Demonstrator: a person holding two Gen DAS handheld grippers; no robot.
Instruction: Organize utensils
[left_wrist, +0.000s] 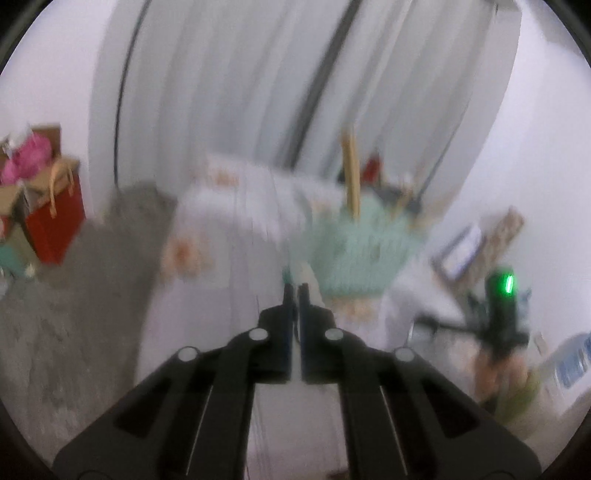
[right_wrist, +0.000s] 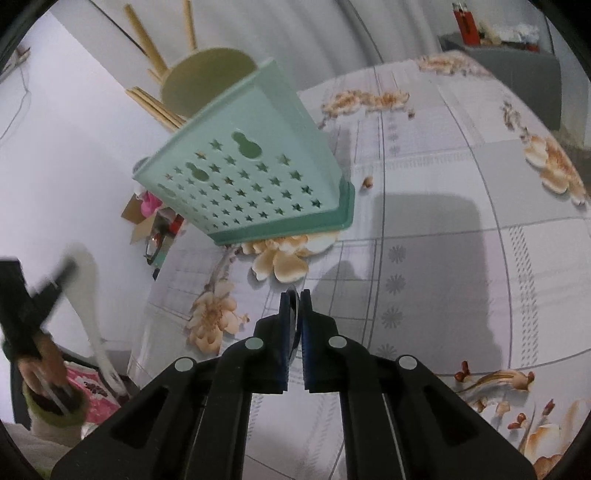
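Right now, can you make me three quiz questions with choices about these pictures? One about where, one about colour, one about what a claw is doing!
1. Where does the mint-green star-holed plastic utensil holder stand?
A on the flowered tablecloth
B on the floor
C in a claw

2. What colour are the chopsticks in it?
A red
B tan
C blue

3. The right claw is:
A wide open
B out of view
C nearly shut on something thin

Answers: 1 A, its base rests on the cloth. 2 B, pale wooden sticks. 3 C, jaws close together.

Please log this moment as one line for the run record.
left tool: shut on white utensil | right tool: shut on thin utensil | green holder: holds chopsticks
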